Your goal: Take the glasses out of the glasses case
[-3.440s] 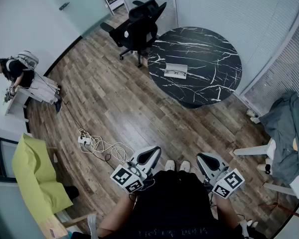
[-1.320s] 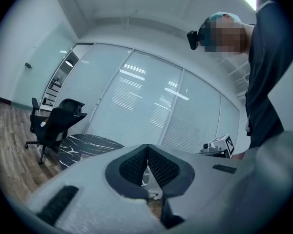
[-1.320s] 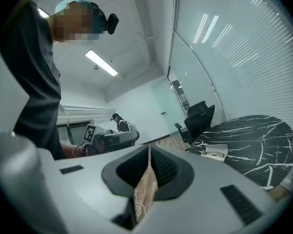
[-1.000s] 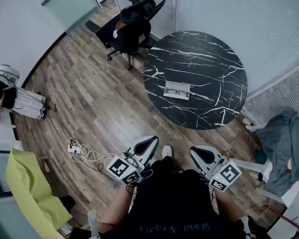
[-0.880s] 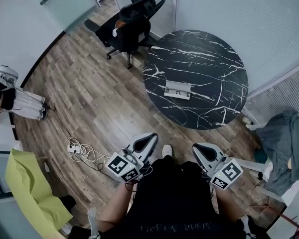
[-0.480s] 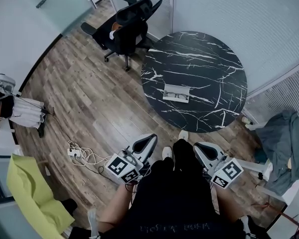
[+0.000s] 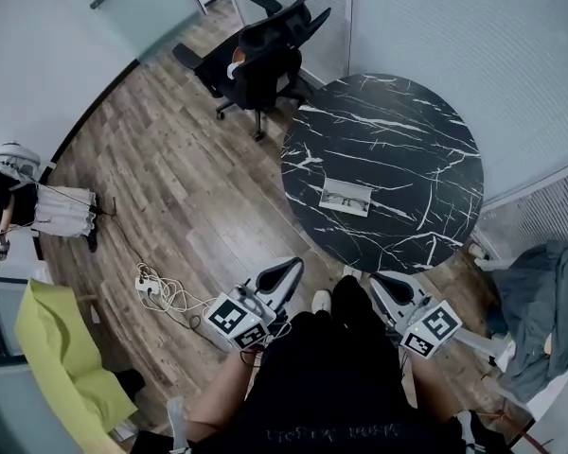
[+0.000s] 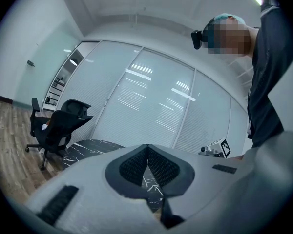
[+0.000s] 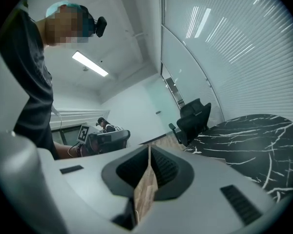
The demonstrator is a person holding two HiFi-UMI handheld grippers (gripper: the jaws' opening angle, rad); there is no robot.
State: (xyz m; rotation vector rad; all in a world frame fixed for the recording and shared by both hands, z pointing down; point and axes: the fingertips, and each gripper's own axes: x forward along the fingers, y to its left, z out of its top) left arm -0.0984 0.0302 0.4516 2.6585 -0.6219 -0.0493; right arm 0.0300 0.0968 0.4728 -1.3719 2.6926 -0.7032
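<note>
An open light-coloured glasses case lies on the round black marble table, with dark-framed glasses inside it. Both grippers hang low by the person's waist, well short of the table and above the wooden floor. My left gripper is shut, its jaws meeting at the tip with nothing between them. My right gripper is shut and empty too. The case does not show in either gripper view; only the table does.
A black office chair stands at the table's far left side. A power strip with coiled cable lies on the floor to my left. Grey clothing hangs over a white chair on the right. Blinds run behind the table.
The person has stepped toward the table, so it sits nearer in the head view. Both grippers stay shut and low by the waist.
</note>
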